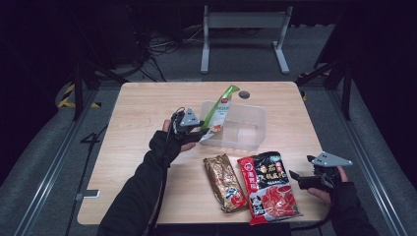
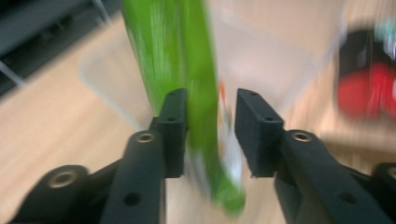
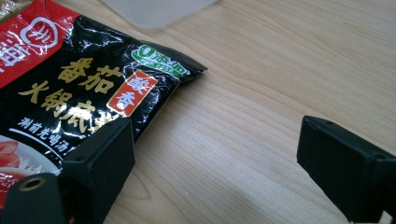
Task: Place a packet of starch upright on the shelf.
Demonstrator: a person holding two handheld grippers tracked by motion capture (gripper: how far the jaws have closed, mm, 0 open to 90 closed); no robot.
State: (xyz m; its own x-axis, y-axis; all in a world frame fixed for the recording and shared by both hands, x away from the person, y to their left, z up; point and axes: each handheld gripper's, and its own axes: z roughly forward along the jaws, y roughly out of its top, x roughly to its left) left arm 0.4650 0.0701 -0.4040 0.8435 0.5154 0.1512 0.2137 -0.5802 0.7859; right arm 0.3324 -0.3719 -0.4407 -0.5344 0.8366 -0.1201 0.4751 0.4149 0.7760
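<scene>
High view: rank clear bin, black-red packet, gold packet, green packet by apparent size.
1. clear bin
2. black-red packet
3. Gold packet and green packet: close; the green one stands tilted against the bin, so unranked.

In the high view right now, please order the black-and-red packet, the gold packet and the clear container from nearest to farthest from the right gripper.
1. Black-and-red packet: just left of the right gripper, at the table's front.
2. Gold packet: one place further left, beside the first packet.
3. Clear container: farthest, toward the table's middle, by the left gripper.
</scene>
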